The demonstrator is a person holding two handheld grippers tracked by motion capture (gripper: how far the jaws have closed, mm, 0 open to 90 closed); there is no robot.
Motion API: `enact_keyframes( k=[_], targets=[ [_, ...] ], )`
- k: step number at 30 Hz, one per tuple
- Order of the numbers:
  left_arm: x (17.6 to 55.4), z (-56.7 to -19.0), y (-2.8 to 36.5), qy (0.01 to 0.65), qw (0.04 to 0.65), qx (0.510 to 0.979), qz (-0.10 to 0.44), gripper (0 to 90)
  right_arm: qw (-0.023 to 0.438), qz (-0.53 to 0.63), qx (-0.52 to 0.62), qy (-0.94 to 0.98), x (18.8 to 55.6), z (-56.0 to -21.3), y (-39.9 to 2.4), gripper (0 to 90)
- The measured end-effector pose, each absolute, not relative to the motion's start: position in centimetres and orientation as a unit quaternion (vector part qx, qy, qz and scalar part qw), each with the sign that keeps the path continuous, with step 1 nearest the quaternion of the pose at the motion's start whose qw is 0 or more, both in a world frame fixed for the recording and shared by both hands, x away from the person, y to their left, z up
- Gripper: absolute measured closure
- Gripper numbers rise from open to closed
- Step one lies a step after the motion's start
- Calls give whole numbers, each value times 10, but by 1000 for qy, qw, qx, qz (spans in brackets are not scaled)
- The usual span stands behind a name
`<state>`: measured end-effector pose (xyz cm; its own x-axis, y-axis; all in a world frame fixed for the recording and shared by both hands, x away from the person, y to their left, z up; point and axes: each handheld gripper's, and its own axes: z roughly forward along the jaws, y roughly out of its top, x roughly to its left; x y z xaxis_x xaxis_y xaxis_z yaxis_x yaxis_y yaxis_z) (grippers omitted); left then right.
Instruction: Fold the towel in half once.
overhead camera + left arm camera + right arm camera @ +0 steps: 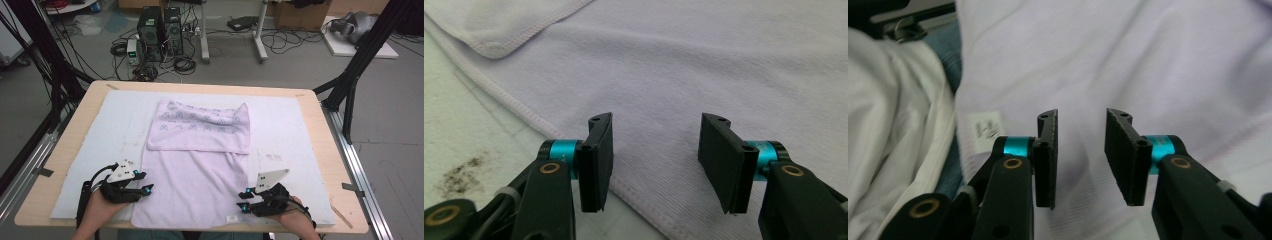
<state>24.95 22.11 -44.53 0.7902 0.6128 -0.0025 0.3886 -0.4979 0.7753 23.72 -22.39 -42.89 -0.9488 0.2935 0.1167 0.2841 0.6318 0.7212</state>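
The lilac towel [195, 187] lay spread on the white mat [295, 135] that covered the wooden table [75, 130], its far half folded back toward me so that the printed underside [200, 125] faced up and its near hem hung at the table's front edge. My left gripper [145, 182] hovered at the towel's near left edge, and in the left gripper view [655, 160] its jaws stood apart with nothing between them, the stitched hem [514, 102] running just beneath and a dark stain [461, 175] on the mat beside it. My right gripper [244, 200] sat at the towel's near right corner; in the right gripper view [1080, 157] its jaws were released, a clear gap between the pads and only flat cloth behind them, with the small white label [987, 130] of the towel just to one side. Beyond the table, computer towers [160, 32] stood on the floor among cables.
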Motion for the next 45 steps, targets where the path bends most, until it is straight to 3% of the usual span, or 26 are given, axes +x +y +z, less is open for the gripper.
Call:
enact_keyframes(
  k=[6,8,9,11,14,16,18,21,27,31,38,45],
  targets=[
    [234,-446,218,272,401,865,127,515,0,395,155,905,224,-444,-224,651],
    [230,-447,221,266,412,863,124,606,16,395,161,904,222,-445,-224,776],
    [228,-446,222,261,411,865,123,700,11,394,156,906,222,-444,-224,866],
    [226,-445,223,257,408,867,125,848,15,391,147,908,218,-444,-222,877],
    [223,-442,227,253,410,868,122,897,-9,394,129,910,212,-442,-224,878],
    [219,-440,231,251,409,869,119,897,-32,413,126,901,210,-437,-228,869],
    [216,-439,233,251,412,868,115,891,-42,435,123,891,213,-428,-234,786],
    [216,-439,234,262,410,866,115,707,18,430,153,890,225,-416,-240,694],
    [232,-439,230,272,416,858,128,621,117,412,240,871,279,-411,-244,750],
    [246,-440,224,276,419,855,132,611,146,401,262,866,312,-418,-241,791],
    [256,-441,211,269,420,857,130,598,119,382,270,876,342,-436,-231,810],
    [256,-441,212,271,420,856,132,595,99,379,273,879,351,-442,-219,729]
  ],
)
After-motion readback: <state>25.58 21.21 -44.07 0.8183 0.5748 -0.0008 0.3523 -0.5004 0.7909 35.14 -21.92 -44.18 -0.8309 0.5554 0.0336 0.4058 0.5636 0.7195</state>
